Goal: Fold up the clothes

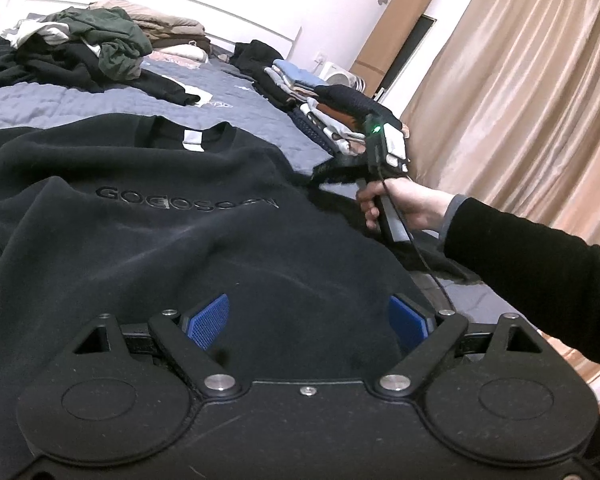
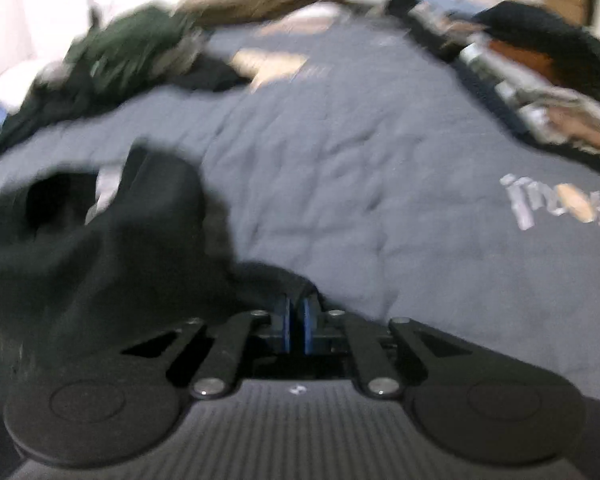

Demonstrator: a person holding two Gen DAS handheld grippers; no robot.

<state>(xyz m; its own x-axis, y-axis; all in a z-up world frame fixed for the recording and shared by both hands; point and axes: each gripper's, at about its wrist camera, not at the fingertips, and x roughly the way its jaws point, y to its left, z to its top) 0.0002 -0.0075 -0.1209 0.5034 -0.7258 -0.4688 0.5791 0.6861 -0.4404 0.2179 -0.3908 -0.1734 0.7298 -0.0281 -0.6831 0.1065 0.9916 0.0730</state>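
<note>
A black sweatshirt (image 1: 180,240) with raised lettering lies face up on the bed, collar toward the far side. My left gripper (image 1: 306,320) hangs open over its lower part; the blue pads (image 1: 206,322) stand wide apart with fabric lying between them, untouched. At the garment's right edge a hand (image 1: 412,208) holds my right gripper (image 1: 324,172). In the blurred right wrist view, that right gripper (image 2: 296,312) has its blue pads nearly together, shut on a dark fold of the sweatshirt (image 2: 100,248) that runs off to the left.
The grey-blue quilt (image 1: 60,100) covers the bed. A loose heap of dark and green clothes (image 1: 100,44) lies at the far left. A row of folded clothes (image 1: 324,112) lines the bed's right edge. Beige curtains (image 1: 520,100) hang on the right.
</note>
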